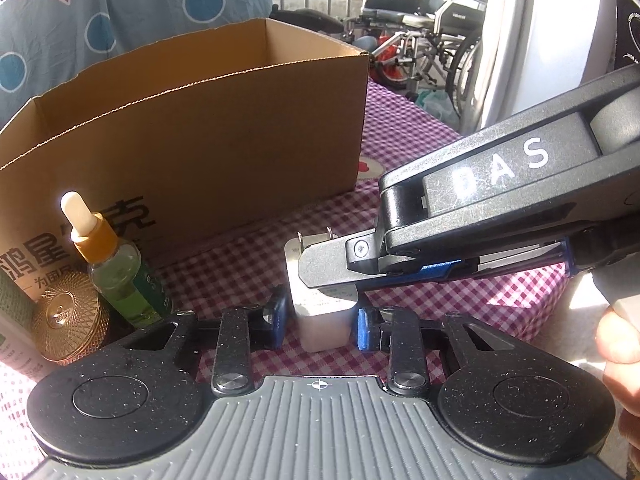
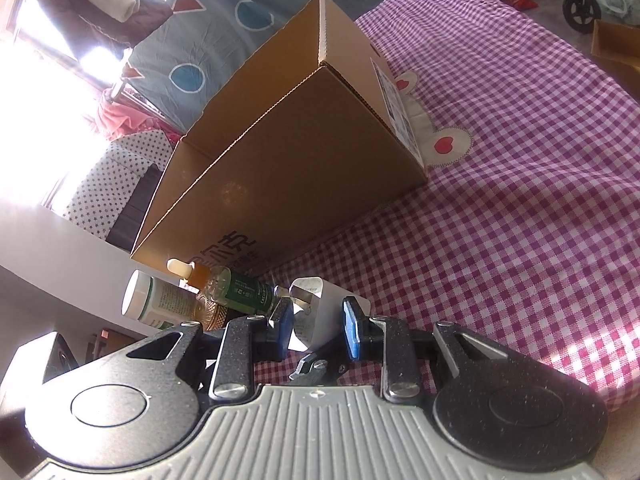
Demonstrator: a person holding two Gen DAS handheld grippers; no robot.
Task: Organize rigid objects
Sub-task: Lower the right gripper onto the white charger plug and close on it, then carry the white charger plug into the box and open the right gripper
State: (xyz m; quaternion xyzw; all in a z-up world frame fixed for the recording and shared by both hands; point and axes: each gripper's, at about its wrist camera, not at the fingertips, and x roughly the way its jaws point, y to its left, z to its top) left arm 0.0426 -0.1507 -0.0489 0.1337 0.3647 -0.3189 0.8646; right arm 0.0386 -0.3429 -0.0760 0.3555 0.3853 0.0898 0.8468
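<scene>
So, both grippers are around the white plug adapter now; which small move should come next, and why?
Probably close the right gripper on the white plug adapter with metal prongs, then lift. Its blue pads flank the adapter but seem not yet pressed on it. The left gripper also straddles it with gaps, and the open brown cardboard box stands just behind, on the purple checked cloth.

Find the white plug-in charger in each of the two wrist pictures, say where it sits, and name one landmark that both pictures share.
Left wrist view: the charger stands low in the middle, prongs up, between the left gripper fingers, with the right gripper reaching in from the right.
Right wrist view: the charger lies low in the middle, between the blue pads.
Shared landmark: the open cardboard box behind it on the checked cloth.
</scene>
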